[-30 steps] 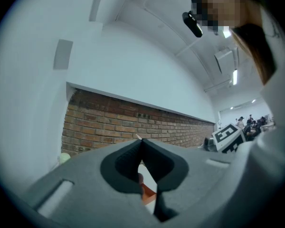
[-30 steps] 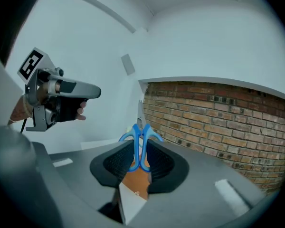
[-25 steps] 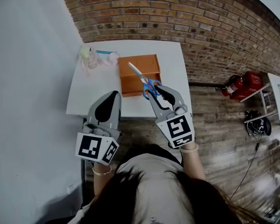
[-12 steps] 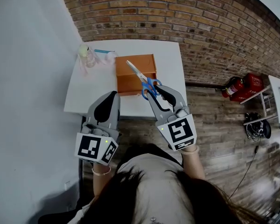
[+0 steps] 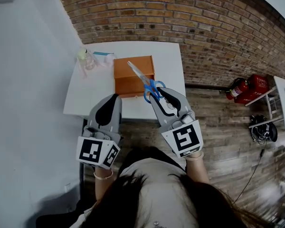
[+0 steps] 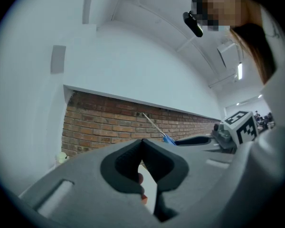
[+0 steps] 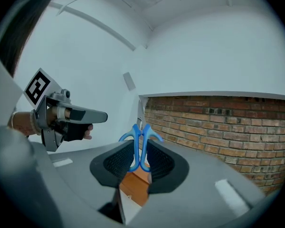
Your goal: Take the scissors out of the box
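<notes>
Right gripper (image 5: 157,93): clenched on the scissors (image 5: 145,80). In the right gripper view the two blue handle loops stand side by side between the dark pads (image 7: 118,161), which press on them from both sides. The closed blades run from the gripper up and away towards the brick wall (image 5: 190,18).

Scissors: held in the air, above the near right part of the orange wooden box (image 5: 128,70). The left gripper view shows the blades clear against the brickwork, touching nothing.

Box: stands on the white table (image 5: 92,96), near its middle.

Left gripper (image 5: 115,97): closed with its tips together, nothing between them. It hangs over the table's near edge, to the left of the box and apart from it.

Other items: a small pale bottle (image 5: 84,57) at the table's far left corner; a red fire extinguisher (image 5: 242,87) on the floor to the right.
</notes>
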`<state>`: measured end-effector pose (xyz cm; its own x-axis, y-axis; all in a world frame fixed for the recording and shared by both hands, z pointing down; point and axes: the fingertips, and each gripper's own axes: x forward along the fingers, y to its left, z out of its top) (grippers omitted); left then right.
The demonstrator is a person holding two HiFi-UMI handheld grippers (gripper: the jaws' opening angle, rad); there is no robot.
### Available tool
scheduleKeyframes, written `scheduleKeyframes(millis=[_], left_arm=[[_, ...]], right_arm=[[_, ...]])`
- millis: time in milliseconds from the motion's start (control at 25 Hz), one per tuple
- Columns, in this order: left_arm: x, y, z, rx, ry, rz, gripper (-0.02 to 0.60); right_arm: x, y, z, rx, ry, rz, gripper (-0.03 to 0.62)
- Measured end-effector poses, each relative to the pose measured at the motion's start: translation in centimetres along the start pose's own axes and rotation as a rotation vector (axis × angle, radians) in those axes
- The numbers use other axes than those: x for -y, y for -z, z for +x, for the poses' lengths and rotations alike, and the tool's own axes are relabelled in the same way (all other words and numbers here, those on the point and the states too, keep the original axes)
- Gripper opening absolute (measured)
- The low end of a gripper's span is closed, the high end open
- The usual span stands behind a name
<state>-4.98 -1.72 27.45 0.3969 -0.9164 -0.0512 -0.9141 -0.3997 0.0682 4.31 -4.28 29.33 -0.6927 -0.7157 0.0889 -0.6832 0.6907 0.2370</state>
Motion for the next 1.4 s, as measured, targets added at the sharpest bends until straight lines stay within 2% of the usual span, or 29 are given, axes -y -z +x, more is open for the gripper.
scheduleKeyframes(millis=[880,1400], left_arm=[[4.6,0.8,1.6,-0.017,-0.053,0.02,0.0],[4.7,0.4,2.0,-0.015,-0.007,0.031,0.0]], right_arm=[[3.3,-0.5,-4.0,0.1,-0.053,0.028,0.095],[3.5,-1.7,-4.7,0.148,-0.024,0.07,0.095]])
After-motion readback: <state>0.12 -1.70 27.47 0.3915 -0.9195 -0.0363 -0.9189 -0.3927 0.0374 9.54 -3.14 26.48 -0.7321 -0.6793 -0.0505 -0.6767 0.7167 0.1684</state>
